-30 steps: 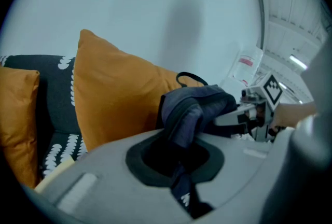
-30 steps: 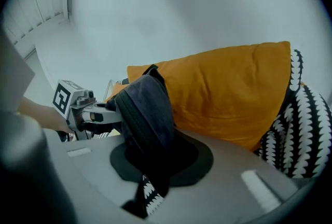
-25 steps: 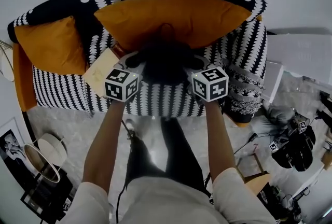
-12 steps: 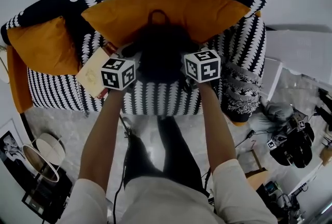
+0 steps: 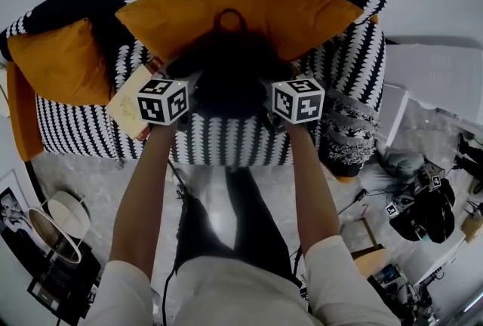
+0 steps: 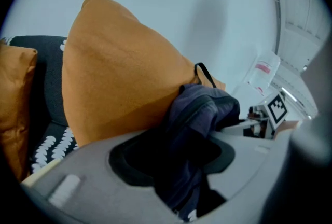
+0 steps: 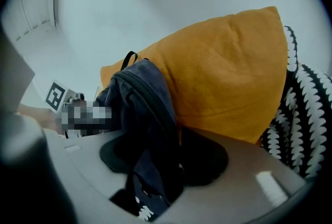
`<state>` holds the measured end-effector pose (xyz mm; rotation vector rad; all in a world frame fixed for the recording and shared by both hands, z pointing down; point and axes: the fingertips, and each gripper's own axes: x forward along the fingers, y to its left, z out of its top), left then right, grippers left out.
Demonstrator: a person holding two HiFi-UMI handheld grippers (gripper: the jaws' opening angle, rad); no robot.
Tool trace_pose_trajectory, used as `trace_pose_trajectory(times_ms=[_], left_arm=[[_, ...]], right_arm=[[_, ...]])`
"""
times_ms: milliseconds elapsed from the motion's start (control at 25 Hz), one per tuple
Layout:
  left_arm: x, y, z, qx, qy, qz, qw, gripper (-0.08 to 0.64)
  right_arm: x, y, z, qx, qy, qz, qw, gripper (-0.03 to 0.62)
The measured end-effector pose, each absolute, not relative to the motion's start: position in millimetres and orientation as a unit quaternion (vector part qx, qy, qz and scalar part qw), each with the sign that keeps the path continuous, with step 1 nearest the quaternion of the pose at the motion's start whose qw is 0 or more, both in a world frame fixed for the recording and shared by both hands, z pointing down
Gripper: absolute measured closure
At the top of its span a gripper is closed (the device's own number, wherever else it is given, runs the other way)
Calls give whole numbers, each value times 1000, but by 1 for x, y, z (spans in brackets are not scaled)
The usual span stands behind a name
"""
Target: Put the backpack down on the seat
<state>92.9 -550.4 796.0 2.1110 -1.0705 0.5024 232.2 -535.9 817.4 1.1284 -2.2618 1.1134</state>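
The dark backpack [image 5: 226, 72] sits upright on the black-and-white sofa seat [image 5: 226, 142] and leans on the big orange cushion [image 5: 241, 11]. Its loop handle sticks up at the top. My left gripper [image 5: 190, 87] is at its left side and my right gripper [image 5: 266, 89] at its right. In the left gripper view, navy backpack fabric [image 6: 202, 109] runs loosely through the gap of the left gripper [image 6: 176, 166]. In the right gripper view the backpack [image 7: 140, 98] likewise hangs between the jaws of the right gripper [image 7: 155, 166]. Both pairs of jaws have just been opening and stand open.
A smaller orange cushion [image 5: 56, 60] fills the sofa's left corner, with a beige paper [image 5: 130, 99] on the seat beside my left gripper. A patterned cushion [image 5: 347, 132] leans at the sofa's right end. White furniture [image 5: 434, 79] and dark gear [image 5: 423, 204] stand at the right.
Both grippers have come down with the backpack toward the seat. It now rests against the big cushion with its handle showing at the top.
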Motion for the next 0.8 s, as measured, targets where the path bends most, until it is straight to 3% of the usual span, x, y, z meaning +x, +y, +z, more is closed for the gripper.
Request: trace_pose_trajectory(times_ms=[120,320,800], left_arm=[[88,-541,790,817,-416,195,349,299],[81,-521,783,819,-418,196,340,257],[69,-458,769,813,-416,189,361,253]], right_arm=[[235,-521,813,407,-804,389,190,342],[244,-500,804,427,-797,380,195,305],[251,-436,775,467,-771,398,174,307]])
